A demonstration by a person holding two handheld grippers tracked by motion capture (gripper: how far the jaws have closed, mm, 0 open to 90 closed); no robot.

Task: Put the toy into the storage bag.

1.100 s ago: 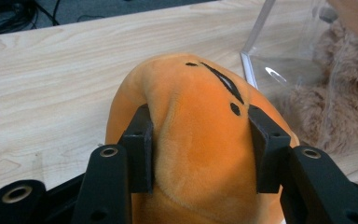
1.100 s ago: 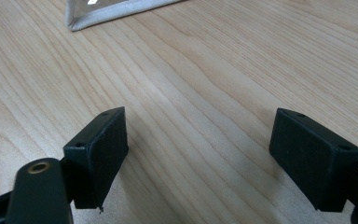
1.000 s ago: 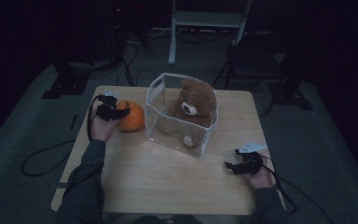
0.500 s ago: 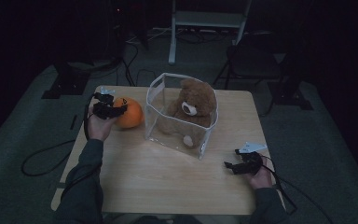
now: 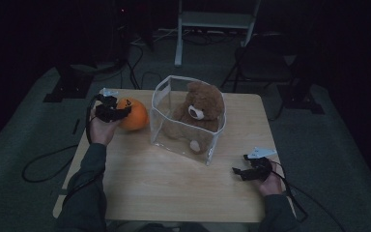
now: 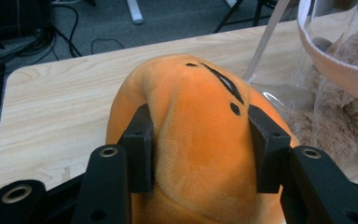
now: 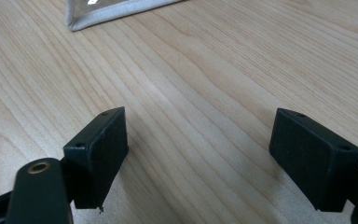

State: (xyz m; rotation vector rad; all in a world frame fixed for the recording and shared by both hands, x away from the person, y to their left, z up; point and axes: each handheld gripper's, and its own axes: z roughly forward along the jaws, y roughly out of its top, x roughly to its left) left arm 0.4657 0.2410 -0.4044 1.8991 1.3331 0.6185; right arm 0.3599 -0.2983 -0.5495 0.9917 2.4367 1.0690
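On the table (image 5: pixel 140 188): one orange plush (image 5: pixel 134 115) clamped in left fingers (image 6: pixel 140 149), one bear (image 5: pixel 200 108), right fingers (image 7: pixel 98 154) apart.

**Orange, brown and pale wood**

The plush toy (image 6: pixel 200 154) at the far left is bright orange with small black marks stitched on top. The teddy bear (image 5: pixel 200 113) is brown with a lighter cream muzzle and paw sole. It sits in a clear bin (image 5: pixel 186 145) edged in white trim. The surface (image 5: pixel 174 188) is light wood with fine streaked grain. Both grippers, left gripper (image 6: pixel 200 149) and right gripper (image 7: pixel 200 158), are matte black. The floor (image 5: pixel 38 193) is dull grey.
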